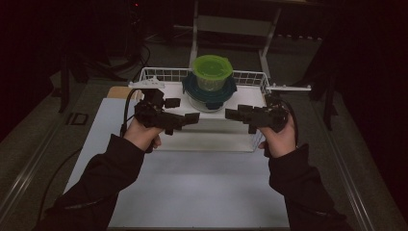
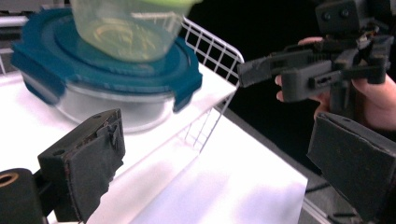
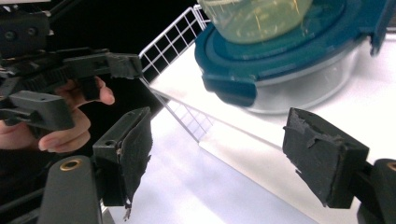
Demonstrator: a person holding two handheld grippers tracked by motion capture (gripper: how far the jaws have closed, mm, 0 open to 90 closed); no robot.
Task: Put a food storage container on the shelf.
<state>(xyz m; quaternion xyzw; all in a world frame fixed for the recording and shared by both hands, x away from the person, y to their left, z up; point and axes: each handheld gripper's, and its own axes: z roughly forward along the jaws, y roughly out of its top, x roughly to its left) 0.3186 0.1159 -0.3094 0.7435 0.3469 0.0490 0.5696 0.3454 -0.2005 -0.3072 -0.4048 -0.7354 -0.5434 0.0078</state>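
Closest in, both hands sit low over the white tabletop, each holding a black two-jaw gripper aimed inward. The left gripper has its jaws spread with nothing between them, and the right gripper is released too, padded jaws wide and empty. Looks like they're lined up either side to flank the stack. Just past them, inside the white wire basket, sits the round clear glass container with the dark teal clip lid, and stacked on top of it is the small translucent tub with the lime green lid, probably nested there to save room
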